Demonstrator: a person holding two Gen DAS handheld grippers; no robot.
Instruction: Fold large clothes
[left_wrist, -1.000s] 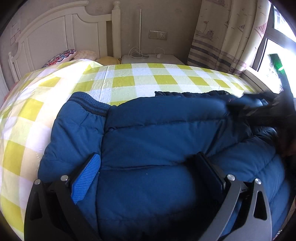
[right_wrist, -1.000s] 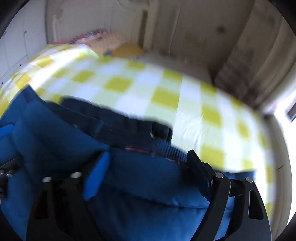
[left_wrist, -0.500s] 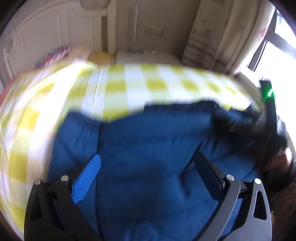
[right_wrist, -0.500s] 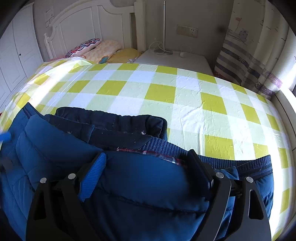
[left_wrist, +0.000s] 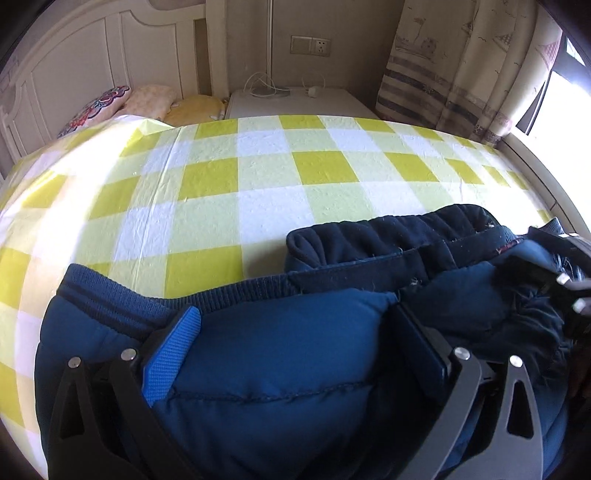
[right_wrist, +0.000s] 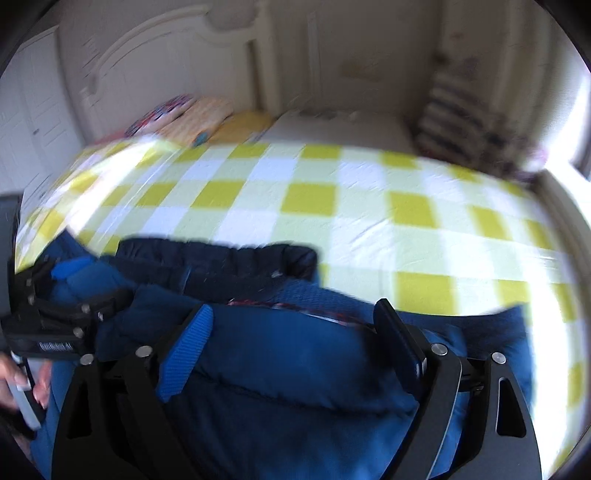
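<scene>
A big blue padded jacket (left_wrist: 288, 354) lies on the yellow-checked bed sheet (left_wrist: 266, 184). Its ribbed hem (left_wrist: 110, 295) and dark navy inner part (left_wrist: 388, 236) face the headboard. My left gripper (left_wrist: 295, 317) is open and wide, its fingers pressed down into the padding, which bulges between them just behind the hem. My right gripper (right_wrist: 293, 308) is likewise open over a padded fold (right_wrist: 288, 362), near a strip of red plaid lining. Each gripper shows in the other's view: the right gripper (left_wrist: 561, 288) at the right edge, the left gripper (right_wrist: 55, 314) at the left edge with a hand (right_wrist: 18, 376) on it.
A white headboard (left_wrist: 92, 66) and pillows (left_wrist: 147, 99) stand at the far end of the bed. Beyond it is a white bedside cabinet (left_wrist: 295, 99) with cables. A patterned curtain (left_wrist: 461, 66) and a bright window are on the right.
My left gripper has slid forward over the jacket to just behind the ribbed hem, and the dark inner part has come into its view. The right view has tilted and blurred.
</scene>
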